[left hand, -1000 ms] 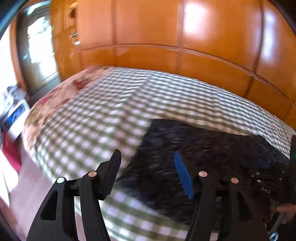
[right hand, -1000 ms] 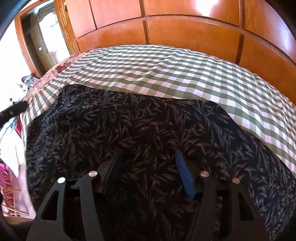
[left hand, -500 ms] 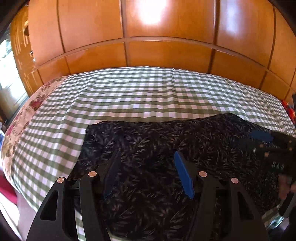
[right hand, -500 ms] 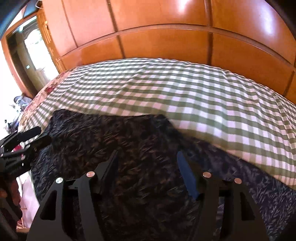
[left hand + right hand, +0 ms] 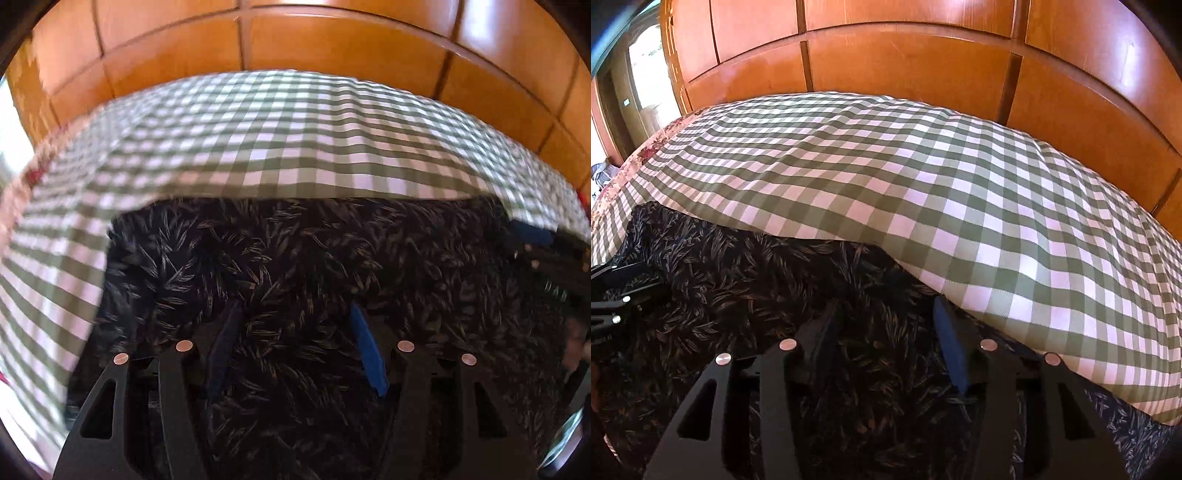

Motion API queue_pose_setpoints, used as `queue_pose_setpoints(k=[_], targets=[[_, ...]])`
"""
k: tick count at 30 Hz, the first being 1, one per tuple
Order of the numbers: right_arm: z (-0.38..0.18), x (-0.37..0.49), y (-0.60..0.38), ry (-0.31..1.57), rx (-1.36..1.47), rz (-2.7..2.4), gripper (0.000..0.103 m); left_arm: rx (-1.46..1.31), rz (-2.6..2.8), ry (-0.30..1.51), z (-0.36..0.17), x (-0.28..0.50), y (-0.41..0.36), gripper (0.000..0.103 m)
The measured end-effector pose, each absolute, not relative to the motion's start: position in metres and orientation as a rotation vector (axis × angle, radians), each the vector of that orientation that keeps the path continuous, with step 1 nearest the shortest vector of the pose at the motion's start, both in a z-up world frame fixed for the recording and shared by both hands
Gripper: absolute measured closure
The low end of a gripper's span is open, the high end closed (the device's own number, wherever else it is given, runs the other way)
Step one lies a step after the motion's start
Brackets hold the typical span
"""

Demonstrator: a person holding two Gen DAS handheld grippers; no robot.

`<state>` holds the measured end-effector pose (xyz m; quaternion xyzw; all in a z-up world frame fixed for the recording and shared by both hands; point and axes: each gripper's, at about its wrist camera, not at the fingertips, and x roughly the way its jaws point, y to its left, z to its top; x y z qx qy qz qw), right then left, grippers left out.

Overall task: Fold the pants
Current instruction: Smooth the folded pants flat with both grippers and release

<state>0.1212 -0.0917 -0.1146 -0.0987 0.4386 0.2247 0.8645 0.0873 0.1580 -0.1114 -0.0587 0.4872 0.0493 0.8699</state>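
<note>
Orange wood-panelled wall behind bed with green-and-white checked cover. Dark leaf-print fabric pants lie flat on near part of bed. Left tongs and right tongs both spread apart above pants, gripping nothing.

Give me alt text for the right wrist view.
The open right gripper hangs low over dark leaf-print pants spread on a green-checked bed. The left gripper pokes in at the left edge; wooden panels stand behind.
</note>
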Motion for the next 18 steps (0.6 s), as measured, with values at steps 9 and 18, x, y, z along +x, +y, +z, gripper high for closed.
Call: queue_pose_setpoints(k=[9, 18], targets=[[-0.093, 0.107, -0.099, 0.919, -0.209, 0.446, 0.043, -0.197, 0.114, 1.01, -0.103, 0.084, 0.168, 0.042], [-0.049, 0.054, -0.132, 0.785, -0.271, 0.377, 0.026, -0.15, 0.104, 0.89, -0.07, 0.042, 0.13, 0.042]])
